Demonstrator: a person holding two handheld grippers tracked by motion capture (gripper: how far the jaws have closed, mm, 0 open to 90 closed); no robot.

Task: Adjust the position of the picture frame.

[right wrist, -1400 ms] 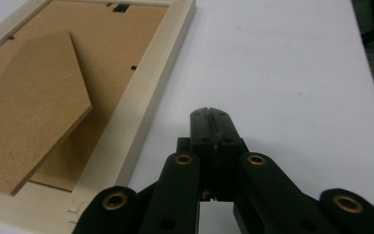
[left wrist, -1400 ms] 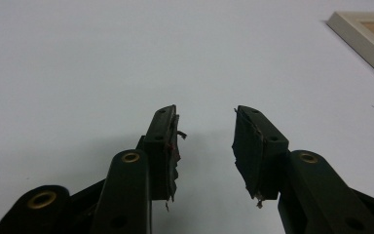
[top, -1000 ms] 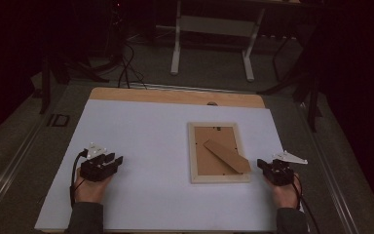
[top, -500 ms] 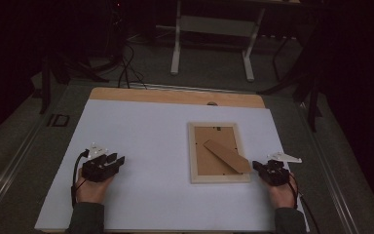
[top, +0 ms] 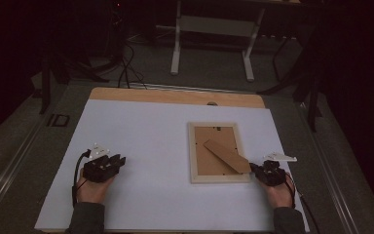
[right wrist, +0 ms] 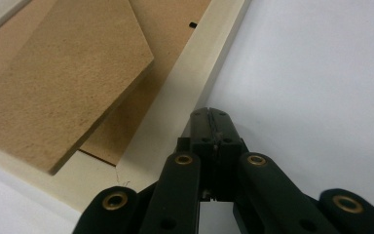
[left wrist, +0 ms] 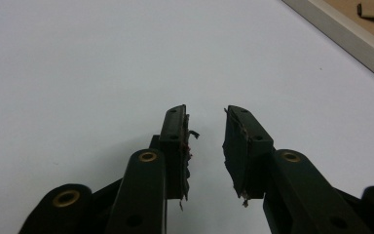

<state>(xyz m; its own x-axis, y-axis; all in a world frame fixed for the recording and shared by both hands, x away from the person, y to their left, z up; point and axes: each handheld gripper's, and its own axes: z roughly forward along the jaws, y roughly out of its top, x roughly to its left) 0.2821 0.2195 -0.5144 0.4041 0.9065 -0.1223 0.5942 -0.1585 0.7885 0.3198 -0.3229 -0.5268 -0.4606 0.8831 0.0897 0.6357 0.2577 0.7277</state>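
Pale wooden picture frame [top: 219, 152] found face-down on white counter [top: 141, 136]. Right tongs [right wrist: 210, 118] pressed together at its corner; left tongs [left wrist: 207, 134] parted, empty. Risk noted: frame sliding if nudged.

My left gripper [top: 119, 161] rests low with its jaws parted (a clear gap between the pads), while my right gripper [top: 253, 167] has its jaws pressed together.
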